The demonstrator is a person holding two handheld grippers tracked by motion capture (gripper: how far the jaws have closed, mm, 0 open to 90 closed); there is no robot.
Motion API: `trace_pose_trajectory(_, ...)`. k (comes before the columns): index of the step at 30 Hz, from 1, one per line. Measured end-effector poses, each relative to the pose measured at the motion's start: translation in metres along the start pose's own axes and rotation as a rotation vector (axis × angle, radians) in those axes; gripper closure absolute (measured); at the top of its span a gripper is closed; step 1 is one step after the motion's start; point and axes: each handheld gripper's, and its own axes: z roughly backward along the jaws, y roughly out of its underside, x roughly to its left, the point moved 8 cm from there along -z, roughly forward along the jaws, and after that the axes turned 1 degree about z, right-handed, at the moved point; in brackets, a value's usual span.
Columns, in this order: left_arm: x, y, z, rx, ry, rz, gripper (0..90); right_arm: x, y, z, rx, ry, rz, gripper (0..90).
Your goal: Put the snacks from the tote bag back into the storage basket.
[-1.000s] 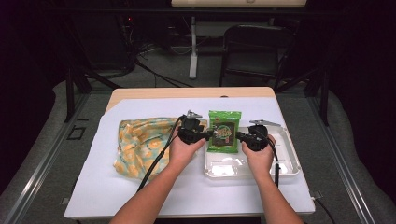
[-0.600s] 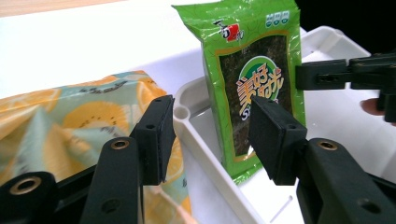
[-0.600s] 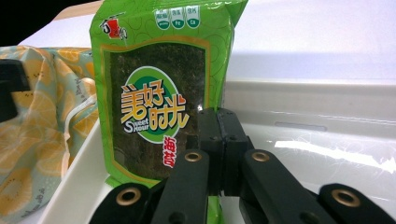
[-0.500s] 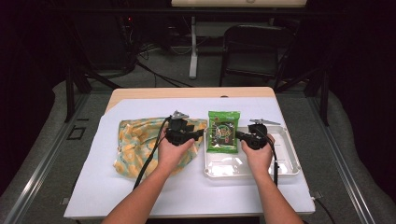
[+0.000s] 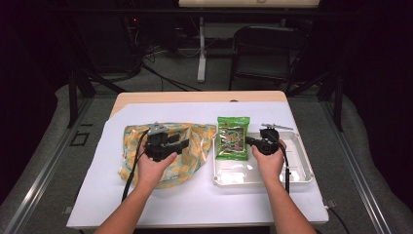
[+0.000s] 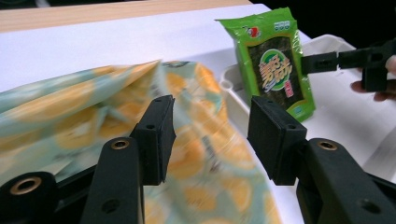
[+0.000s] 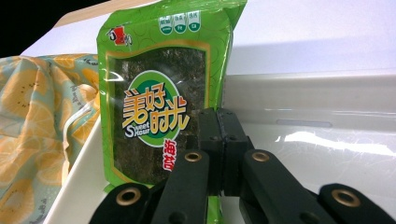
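jaws of right gripper (image 7: 219, 154) tight on green snack packet (image 7: 159, 93) edge, over white tray (image 7: 327, 154)

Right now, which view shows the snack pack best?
Right gripper view: the snack pack stands close up, label readable, with the right gripper shut on its lower edge. The left gripper view shows it farther off, leaning at the tray rim. The high view shows it small, at the tray's left end.

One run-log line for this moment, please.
right gripper: shut on seaweed snack packet | packet: upright in white tray | left gripper: open over orange-print bag
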Motion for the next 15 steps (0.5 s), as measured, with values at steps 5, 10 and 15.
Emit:
trace_pose_trajectory(5,0.013,0.016,0.024,-0.024,-0.030,-0.003,50.4,-0.001,0.000,-0.002,0.001,0.007,-0.006,90.0)
trace_pose_trajectory(10,0.027,0.028,0.041,-0.031,-0.070,-0.002,50.4,-0.002,0.000,-0.004,0.007,0.008,-0.014,90.0)
trace_pose_trajectory(15,0.035,0.031,0.049,-0.045,-0.085,0.011,50.4,-0.004,0.001,-0.005,0.010,0.020,-0.018,90.0)
